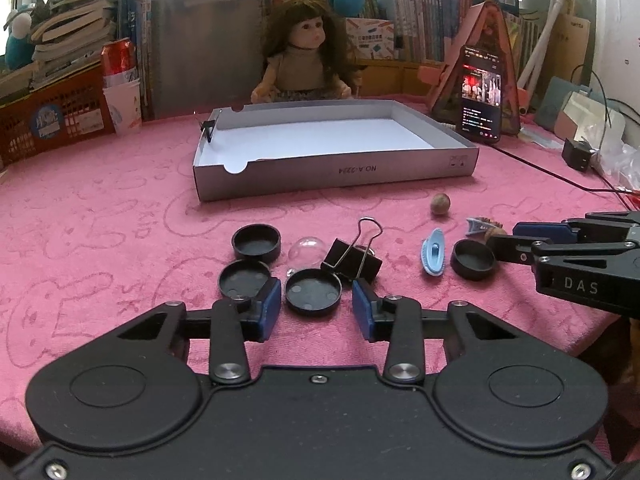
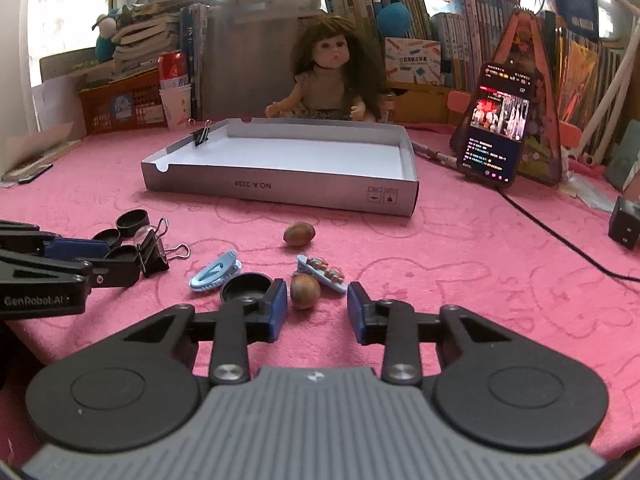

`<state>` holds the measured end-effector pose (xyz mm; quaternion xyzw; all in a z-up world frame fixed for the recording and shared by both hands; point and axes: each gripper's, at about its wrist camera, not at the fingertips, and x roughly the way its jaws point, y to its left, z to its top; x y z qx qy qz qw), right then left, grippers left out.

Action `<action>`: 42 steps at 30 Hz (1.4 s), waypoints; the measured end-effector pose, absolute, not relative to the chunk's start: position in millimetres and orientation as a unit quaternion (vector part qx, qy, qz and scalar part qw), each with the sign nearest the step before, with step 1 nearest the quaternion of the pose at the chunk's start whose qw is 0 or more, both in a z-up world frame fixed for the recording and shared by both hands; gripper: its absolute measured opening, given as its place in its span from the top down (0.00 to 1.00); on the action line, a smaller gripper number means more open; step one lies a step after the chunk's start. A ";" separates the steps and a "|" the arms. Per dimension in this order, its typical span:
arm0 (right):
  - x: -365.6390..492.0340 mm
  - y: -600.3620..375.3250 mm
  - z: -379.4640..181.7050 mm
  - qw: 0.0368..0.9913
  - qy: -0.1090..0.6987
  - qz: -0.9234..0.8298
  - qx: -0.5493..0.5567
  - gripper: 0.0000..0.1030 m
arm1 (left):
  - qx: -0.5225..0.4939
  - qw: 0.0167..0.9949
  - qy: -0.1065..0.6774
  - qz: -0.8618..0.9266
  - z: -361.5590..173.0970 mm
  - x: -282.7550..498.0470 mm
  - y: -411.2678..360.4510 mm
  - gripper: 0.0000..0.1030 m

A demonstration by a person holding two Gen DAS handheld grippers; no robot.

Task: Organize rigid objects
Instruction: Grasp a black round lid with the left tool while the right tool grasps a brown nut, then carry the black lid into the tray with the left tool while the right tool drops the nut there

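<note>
My left gripper [image 1: 315,312] is open, its blue pads either side of a flat black cap [image 1: 313,293]. Beyond it lie two more black caps [image 1: 256,243], a clear dome [image 1: 307,249] and a large black binder clip [image 1: 352,260]. A blue hair clip [image 1: 434,253] and another black cap [image 1: 473,259] lie to the right. My right gripper [image 2: 317,307] is open with a brown nut [image 2: 305,291] just ahead between its pads. A decorated blue clip [image 2: 321,272], a second nut [image 2: 299,234] and the plain blue clip [image 2: 215,271] lie nearby. The grey box lid [image 1: 332,172] holds a small binder clip [image 1: 208,126] on its left wall.
A pink cloth [image 1: 120,220] covers the table. A doll [image 1: 306,56], a red basket [image 1: 52,120], a can on cups [image 1: 120,76] and book stacks stand behind the lid. A phone [image 2: 496,128] leans at the right with a cable [image 2: 560,240] trailing across the cloth.
</note>
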<state>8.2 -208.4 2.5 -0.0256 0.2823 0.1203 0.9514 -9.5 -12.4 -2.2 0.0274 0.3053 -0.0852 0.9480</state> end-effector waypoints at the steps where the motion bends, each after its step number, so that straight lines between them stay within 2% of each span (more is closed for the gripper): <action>1: 8.8 -207.7 1.8 0.951 0.282 0.119 -0.026 0.62 | 0.029 0.948 0.304 -0.085 -2.9 -9.2 -13.3 0.64; 8: 9.9 -204.2 -1.0 0.952 0.279 0.118 -0.036 0.58 | 0.029 0.950 0.299 -0.083 -5.5 -3.7 -15.2 0.63; 12: 10.2 -202.3 -2.3 0.954 0.276 0.113 -0.040 0.54 | 0.033 0.952 0.297 -0.074 -7.0 -2.5 -16.3 0.56; 14: 10.2 -200.8 -3.0 0.955 0.274 0.108 -0.045 0.49 | 0.030 0.952 0.296 -0.071 -7.3 -2.8 -15.4 0.55; 16: 9.5 -199.0 -3.0 0.955 0.274 0.105 -0.047 0.49 | 0.027 0.952 0.296 -0.071 -7.6 -2.5 -14.3 0.55; 18: 9.0 -199.3 -2.6 0.955 0.274 0.103 -0.044 0.55 | 0.027 0.952 0.297 -0.071 -7.4 -2.3 -14.2 0.55; 19: 8.9 -199.6 -2.5 0.955 0.275 0.102 -0.043 0.63 | 0.025 0.952 0.298 -0.070 -7.2 -2.2 -13.9 0.56; 22: 7.5 -199.8 -1.2 0.955 0.276 0.107 -0.034 0.70 | 0.024 0.951 0.298 -0.076 -6.1 -2.6 -13.5 0.65; 23: 6.7 -199.5 -1.0 0.954 0.276 0.110 -0.032 0.73 | 0.027 0.951 0.297 -0.077 -5.7 -3.2 -14.0 0.71; 26: 5.2 -196.2 -0.3 0.953 0.277 0.114 -0.039 0.80 | 0.028 0.951 0.298 -0.080 -4.6 -5.0 -15.2 0.71; 42: 17.3 -198.5 18.6 0.953 0.276 0.120 -0.015 0.80 | 0.009 0.956 0.281 -0.081 23.3 4.9 -13.5 0.71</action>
